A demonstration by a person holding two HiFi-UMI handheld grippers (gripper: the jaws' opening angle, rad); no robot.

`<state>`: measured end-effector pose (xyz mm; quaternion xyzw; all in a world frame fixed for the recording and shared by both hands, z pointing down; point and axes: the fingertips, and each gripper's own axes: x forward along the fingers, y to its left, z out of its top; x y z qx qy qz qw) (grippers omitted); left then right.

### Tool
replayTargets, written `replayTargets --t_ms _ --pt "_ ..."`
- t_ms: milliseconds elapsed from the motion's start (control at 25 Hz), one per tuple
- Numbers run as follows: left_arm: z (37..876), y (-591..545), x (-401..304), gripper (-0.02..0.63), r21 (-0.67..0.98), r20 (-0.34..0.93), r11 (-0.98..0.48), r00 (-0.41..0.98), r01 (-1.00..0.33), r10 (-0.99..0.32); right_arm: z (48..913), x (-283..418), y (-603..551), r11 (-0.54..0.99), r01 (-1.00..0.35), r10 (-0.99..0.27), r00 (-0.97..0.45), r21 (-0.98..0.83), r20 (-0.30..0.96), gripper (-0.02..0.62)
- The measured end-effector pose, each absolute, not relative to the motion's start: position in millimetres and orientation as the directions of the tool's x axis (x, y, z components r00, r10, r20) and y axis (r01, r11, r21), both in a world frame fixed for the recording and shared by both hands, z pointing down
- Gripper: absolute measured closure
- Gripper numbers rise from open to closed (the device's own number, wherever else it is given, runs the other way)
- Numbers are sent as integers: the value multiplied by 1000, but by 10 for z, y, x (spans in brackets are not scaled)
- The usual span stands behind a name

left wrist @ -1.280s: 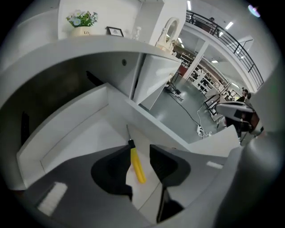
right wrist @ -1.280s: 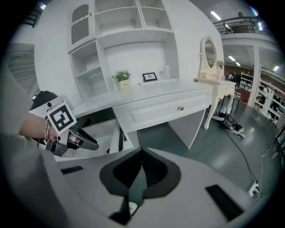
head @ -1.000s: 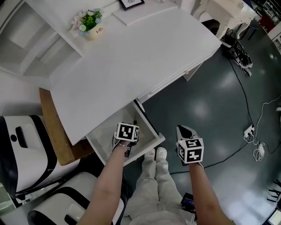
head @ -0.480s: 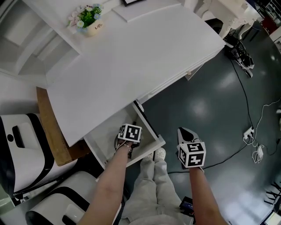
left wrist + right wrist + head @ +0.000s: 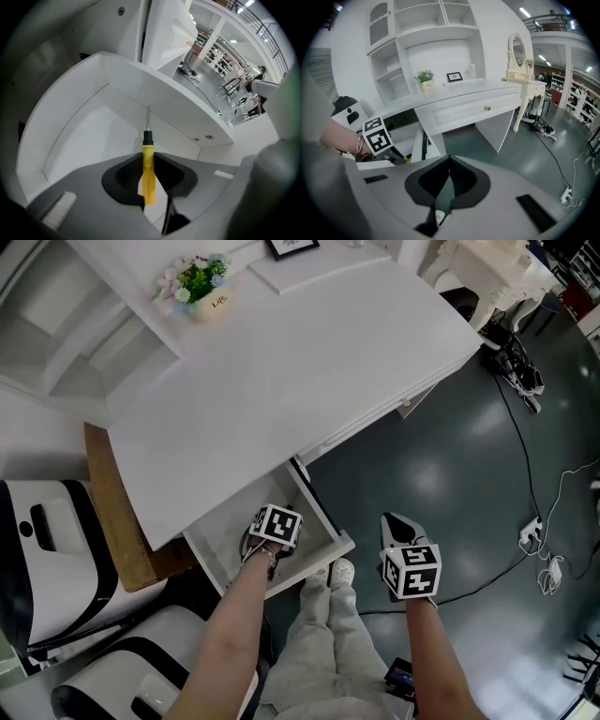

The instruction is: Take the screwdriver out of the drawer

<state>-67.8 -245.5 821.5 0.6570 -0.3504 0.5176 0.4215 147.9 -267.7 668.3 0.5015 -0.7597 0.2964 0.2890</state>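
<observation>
A screwdriver [image 5: 148, 173] with a yellow handle and a thin steel shaft lies in the open white drawer [image 5: 317, 514], its tip towards the drawer's far wall [image 5: 164, 93]. My left gripper [image 5: 148, 157] points steeply down into the drawer. Its jaws are closing with the handle between them, and the pads touch both sides of it. In the head view the left gripper [image 5: 261, 542] hides the tool. My right gripper [image 5: 394, 521] hangs over the dark floor to the right of the drawer, shut and holding nothing. A bit of the yellow handle [image 5: 401, 159] shows in the right gripper view.
The white desk top [image 5: 281, 381] overhangs the drawer's back part. It carries a small potted plant [image 5: 199, 282] and a picture frame [image 5: 291, 247]. A wooden panel [image 5: 117, 512] and a white-and-black chair [image 5: 56, 549] stand at the left. Cables [image 5: 534, 521] run across the floor at the right.
My left gripper has sunk a little deeper into the drawer. The right gripper has stayed where it was.
</observation>
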Motion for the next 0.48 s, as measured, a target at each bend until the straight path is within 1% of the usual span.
replayTargets --t_ms 480 --pt "7726 -2449 -687 525 184 968 -454 241 -872 -70 6235 1370 -2738 378 -918 -629 -349 -119 695 589"
